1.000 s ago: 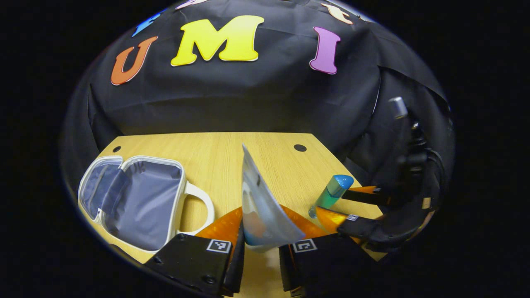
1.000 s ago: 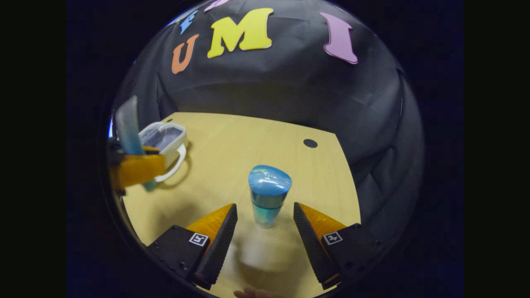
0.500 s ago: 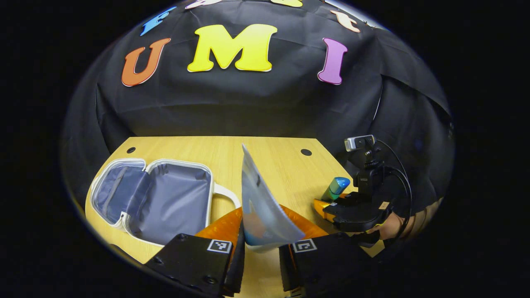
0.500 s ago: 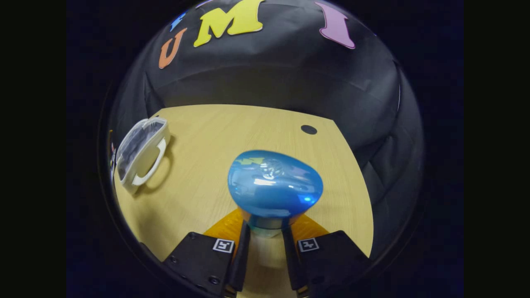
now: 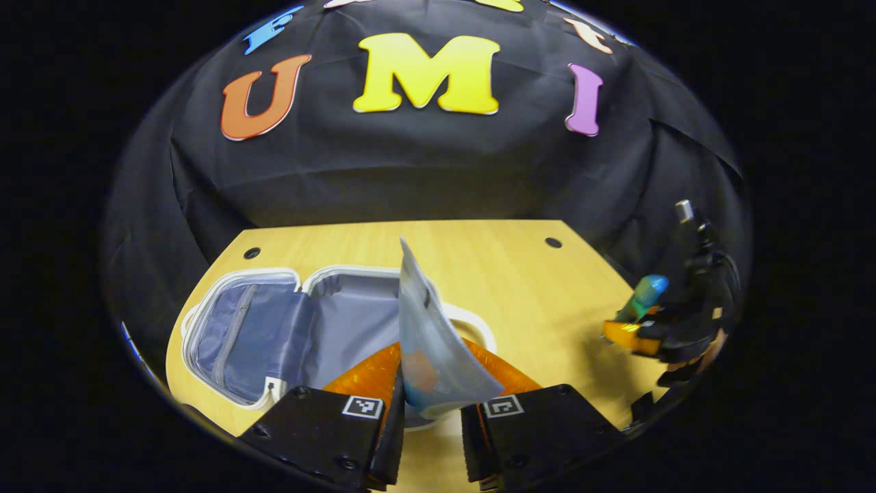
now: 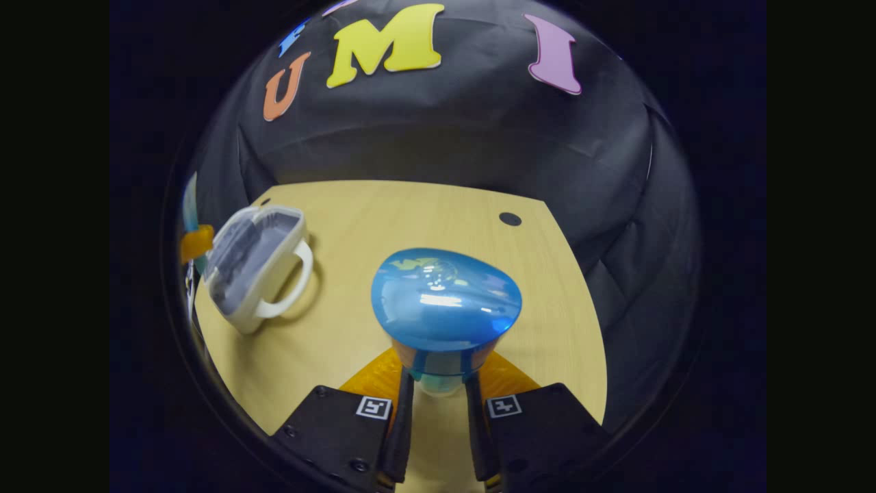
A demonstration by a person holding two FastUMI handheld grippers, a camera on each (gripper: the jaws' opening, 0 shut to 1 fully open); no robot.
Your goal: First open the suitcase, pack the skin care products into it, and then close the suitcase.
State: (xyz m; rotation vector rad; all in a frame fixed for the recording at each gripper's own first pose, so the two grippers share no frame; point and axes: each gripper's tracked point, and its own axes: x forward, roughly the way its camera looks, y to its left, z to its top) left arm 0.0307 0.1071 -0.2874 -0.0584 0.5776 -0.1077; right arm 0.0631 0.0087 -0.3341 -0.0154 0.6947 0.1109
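Suitcase [image 5: 274,329] now nearer left claw [image 5: 431,411], no legible labels

A light wooden table [image 5: 493,274] filled the lower middle of both views, with two small dark round holes near its far corners. The white suitcase [image 5: 274,329] lay open directly on it at the lower left of the frame, its grey lining facing up.

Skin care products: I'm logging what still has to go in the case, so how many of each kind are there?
Flat tube: 1, clamped in the left hand-held gripper
Blue-capped bottle: 1, clamped in the right hand-held gripper
Total: 2
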